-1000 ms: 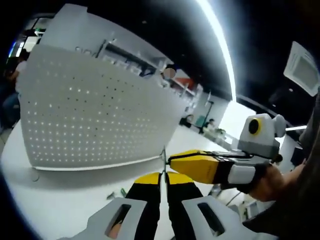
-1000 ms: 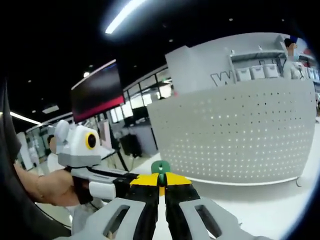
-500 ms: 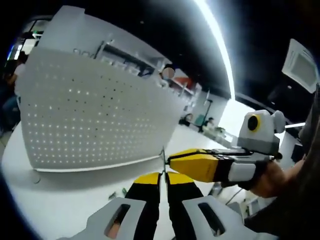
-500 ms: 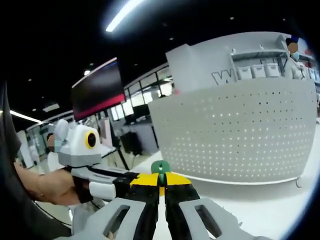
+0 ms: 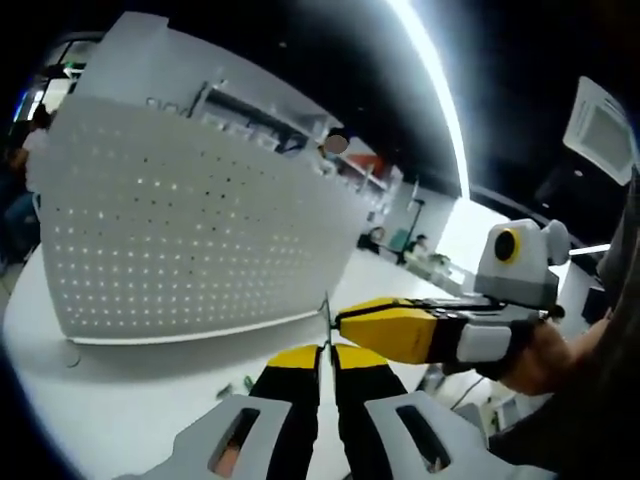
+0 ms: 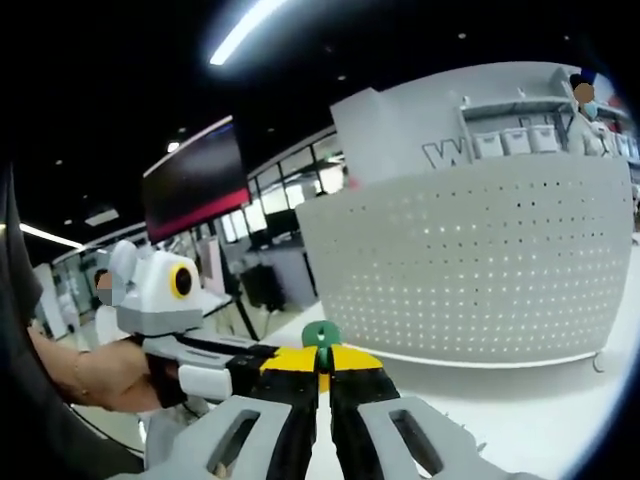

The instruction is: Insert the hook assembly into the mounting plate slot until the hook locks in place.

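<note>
Pegboard (image 5: 190, 230) stands upright on the white table (image 5: 120, 400), well ahead of both tools. Left gripper (image 5: 325, 352): jaws together on a thin metal hook (image 5: 327, 318). Right gripper (image 6: 322, 358): jaws closed on the hook's green cap (image 6: 321, 334). Judgement: bring both forward together, level, hook tip squared to a hole; avoid twisting between grips.

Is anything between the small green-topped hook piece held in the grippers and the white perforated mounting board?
Nothing visible. The green-topped hook piece sits at the right gripper tips, and only bare white tabletop lies between it and the upright white perforated board.
</note>
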### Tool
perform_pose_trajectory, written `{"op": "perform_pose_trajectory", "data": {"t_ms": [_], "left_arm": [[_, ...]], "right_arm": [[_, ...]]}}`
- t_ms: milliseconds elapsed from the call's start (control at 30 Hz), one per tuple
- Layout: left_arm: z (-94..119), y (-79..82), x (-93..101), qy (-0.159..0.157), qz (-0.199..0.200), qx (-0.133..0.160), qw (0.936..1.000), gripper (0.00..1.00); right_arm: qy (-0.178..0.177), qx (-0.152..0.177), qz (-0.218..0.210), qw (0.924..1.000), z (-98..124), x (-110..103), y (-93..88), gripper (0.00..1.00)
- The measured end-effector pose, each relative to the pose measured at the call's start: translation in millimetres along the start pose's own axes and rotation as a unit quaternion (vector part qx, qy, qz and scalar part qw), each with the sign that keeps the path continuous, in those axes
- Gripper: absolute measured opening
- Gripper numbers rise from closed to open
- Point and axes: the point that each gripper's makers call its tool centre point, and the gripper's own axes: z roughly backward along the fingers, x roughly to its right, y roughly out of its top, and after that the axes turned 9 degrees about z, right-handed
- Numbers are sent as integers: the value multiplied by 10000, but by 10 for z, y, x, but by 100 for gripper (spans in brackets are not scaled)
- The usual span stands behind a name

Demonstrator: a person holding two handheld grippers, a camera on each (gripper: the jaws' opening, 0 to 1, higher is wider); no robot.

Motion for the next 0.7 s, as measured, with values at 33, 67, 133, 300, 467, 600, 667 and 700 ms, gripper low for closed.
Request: {"op": "perform_pose_trajectory", "data": {"t_ms": [33,67,133,300,467,600,667,700], "left_arm": [[-1,0,-3,5,-14,5,10000,5],[-2,0,-4,11,-33,8,10000,5],[-2,-3,-5,16,-39,5,10000,5],[-2,-17,-11,9,-53,-18,10000,5],[5,-33,-25,46,-119,-55,9999,5],[19,-50,-54,119,-118,-81,9998,9],[25,-51,-68,154,-139,-81,9998,11],[29,-50,-72,164,-157,-82,9997,12]], "right_arm": [[-3,-1,-2,10000,-1,2,-2,0],[-3,-1,-8,10000,-2,3,-3,0],[-7,-7,-9,10000,-2,6,-7,0],[-13,-30,-6,10000,1,6,-22,0],[-32,-37,0,10000,-5,8,-29,0],[-58,-36,-2,10000,-6,19,-31,0],[-62,-39,7,10000,-8,22,-34,0],[-65,-37,4,10000,-10,23,-35,0]]}}
